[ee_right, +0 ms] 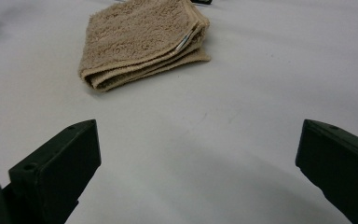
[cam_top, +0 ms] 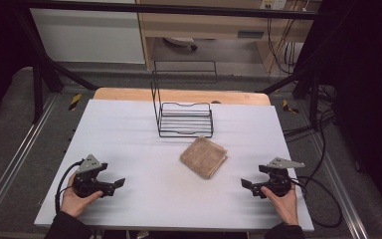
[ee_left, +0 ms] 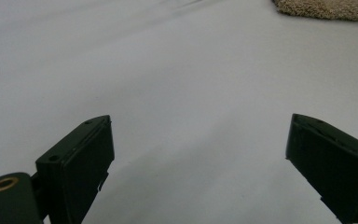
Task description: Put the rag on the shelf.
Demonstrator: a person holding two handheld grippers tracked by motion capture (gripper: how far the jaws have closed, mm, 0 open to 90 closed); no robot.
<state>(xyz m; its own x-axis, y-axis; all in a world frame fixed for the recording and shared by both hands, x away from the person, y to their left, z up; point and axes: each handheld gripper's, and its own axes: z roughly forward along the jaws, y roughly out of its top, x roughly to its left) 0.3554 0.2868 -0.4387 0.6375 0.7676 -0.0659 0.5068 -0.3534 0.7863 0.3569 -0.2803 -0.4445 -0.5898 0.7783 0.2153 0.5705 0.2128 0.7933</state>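
A folded tan towel (cam_top: 204,157) lies flat on the white table (cam_top: 144,144), a little right of centre and just in front of a black wire rack (cam_top: 185,119). My left gripper (cam_top: 117,184) rests low at the front left, held by a hand, its jaws wide apart with bare table between them (ee_left: 200,154). At the front right my right gripper (cam_top: 247,186) points toward the middle, jaws open and empty (ee_right: 198,158). The towel (ee_right: 142,39) lies ahead of the right jaws, its folded edges facing them. A corner of the towel (ee_left: 326,8) shows far off in the left gripper view.
The wire rack stands upright at the back centre of the table with a tall back frame. A wooden edge (cam_top: 179,94) runs behind the white surface. Black cables (cam_top: 323,199) trail off the right side. Metal rails frame the table left and right.
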